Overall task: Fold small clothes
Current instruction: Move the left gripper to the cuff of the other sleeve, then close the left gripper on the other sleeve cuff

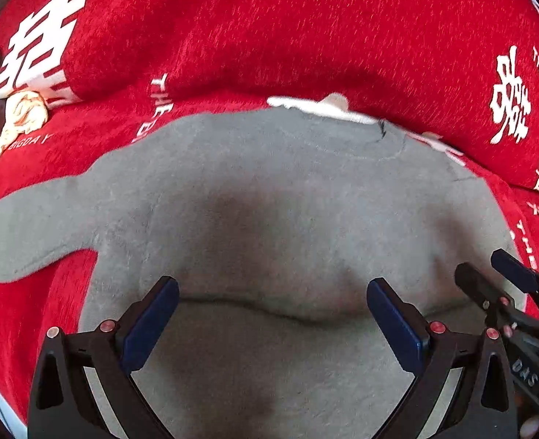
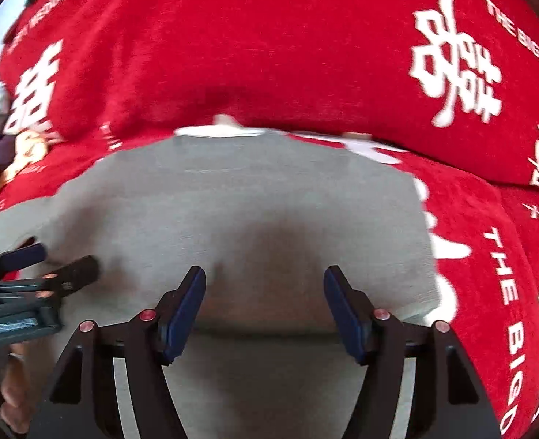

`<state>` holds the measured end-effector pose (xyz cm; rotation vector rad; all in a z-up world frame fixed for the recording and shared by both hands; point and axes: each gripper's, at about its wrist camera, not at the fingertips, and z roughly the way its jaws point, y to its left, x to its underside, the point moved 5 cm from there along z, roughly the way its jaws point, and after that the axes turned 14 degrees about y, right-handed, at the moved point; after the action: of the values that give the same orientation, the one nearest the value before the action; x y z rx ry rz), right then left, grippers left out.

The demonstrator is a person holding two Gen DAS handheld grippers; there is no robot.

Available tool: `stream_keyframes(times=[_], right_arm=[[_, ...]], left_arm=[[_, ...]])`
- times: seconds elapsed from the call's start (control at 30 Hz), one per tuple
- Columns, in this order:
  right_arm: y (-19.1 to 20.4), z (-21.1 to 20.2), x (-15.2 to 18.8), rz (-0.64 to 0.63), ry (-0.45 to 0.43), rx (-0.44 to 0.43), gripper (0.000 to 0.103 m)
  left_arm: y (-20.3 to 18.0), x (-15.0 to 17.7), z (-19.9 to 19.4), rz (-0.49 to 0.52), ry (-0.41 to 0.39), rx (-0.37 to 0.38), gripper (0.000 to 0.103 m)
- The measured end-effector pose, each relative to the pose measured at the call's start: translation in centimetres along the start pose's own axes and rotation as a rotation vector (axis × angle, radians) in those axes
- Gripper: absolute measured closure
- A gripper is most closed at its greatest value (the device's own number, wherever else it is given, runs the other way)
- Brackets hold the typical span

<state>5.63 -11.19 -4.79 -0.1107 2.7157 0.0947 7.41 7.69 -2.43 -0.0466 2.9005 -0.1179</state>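
A small grey sweater (image 1: 269,197) lies flat on a red cover (image 1: 269,29), neck away from me, one sleeve (image 1: 31,234) stretched out to the left. A fold edge (image 1: 276,307) crosses the body near my fingers. My left gripper (image 1: 273,292) is open just above the sweater's lower body, holding nothing. My right gripper (image 2: 266,285) is open over the same sweater (image 2: 251,212), empty. The right gripper also shows in the left wrist view (image 1: 496,274) at the sweater's right edge. The left gripper shows in the right wrist view (image 2: 61,259) at the left.
The red cover with white characters (image 2: 452,58) rises into a cushion behind the sweater. A crumpled cream and orange cloth (image 1: 21,117) lies at the far left. A white cloth edge (image 1: 317,106) peeks out behind the sweater's neck.
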Motion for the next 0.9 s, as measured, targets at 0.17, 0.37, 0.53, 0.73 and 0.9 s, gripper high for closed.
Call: stream_keyframes(times=[0.17,0.37,0.53,0.73,0.9], right_arm=[[2.1,1.0,1.5,-0.023,0.065,0.026,0.033],[4.8,-2.0,3.5,-0.084,0.023,0.008,0.032],[7.8,-3.9,2.7,-0.123,-0.030,-0.014,0.032],[12.6,-4.2,2.1,-0.202,-0.034,-0.035,0.032],[15.3,-3.3,2.1,-0.245,-0.012,-0.039,0.032]], left_arm=[[2.3,1.6,0.1,-0.024,0.022,-0.012,0.000],[9.0,3.8,-2.9,-0.144,-0.046,0.008,0.000],[17.2,4.9,-3.5,-0.349,-0.065,-0.001,0.000],[27.7,7.0,-4.0,-0.613,-0.125,-0.005,0.000],[36.2,8.1,-3.8,-0.825,-0.172,-0.029,0.000]])
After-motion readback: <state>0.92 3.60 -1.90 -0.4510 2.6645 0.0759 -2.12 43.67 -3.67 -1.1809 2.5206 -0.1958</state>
